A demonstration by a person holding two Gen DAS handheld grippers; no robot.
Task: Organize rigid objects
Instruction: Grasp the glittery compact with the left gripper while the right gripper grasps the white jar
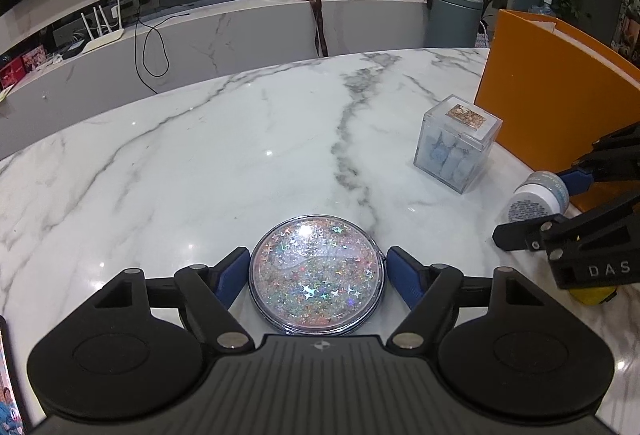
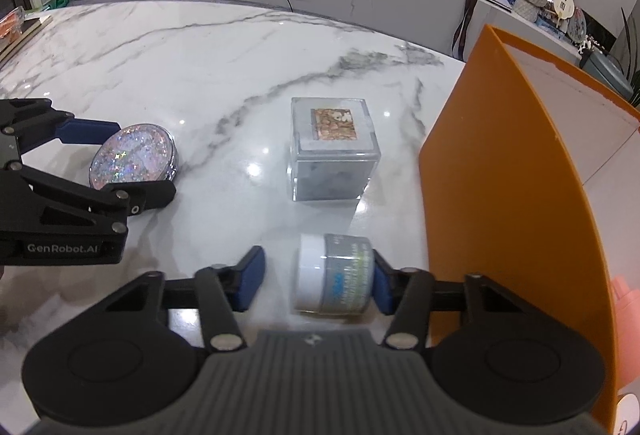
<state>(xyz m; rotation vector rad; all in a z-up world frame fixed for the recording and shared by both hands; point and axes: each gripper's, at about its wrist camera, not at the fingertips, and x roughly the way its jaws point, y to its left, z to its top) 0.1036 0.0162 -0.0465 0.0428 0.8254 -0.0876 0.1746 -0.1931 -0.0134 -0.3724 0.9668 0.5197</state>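
A round glitter-filled compact point(image 1: 317, 277) lies flat on the marble table point(image 1: 240, 155). My left gripper point(image 1: 316, 277) is open with its blue pads on either side of the compact; it also shows in the right wrist view point(image 2: 132, 155). A small grey jar with a white lid point(image 2: 334, 275) lies on its side between the fingers of my right gripper point(image 2: 316, 281), which is open; its right pad is next to the jar's base and a gap shows on the left. A clear cube box point(image 2: 332, 151) stands beyond the jar. An orange box point(image 2: 520, 195) stands at the right.
A marble counter point(image 1: 240, 31) behind the table holds a router, cables, a brown bag and plush toys. A grey bin point(image 1: 452, 17) and plants stand beyond the table's far right edge. Books lie at the table's far left point(image 2: 20, 31).
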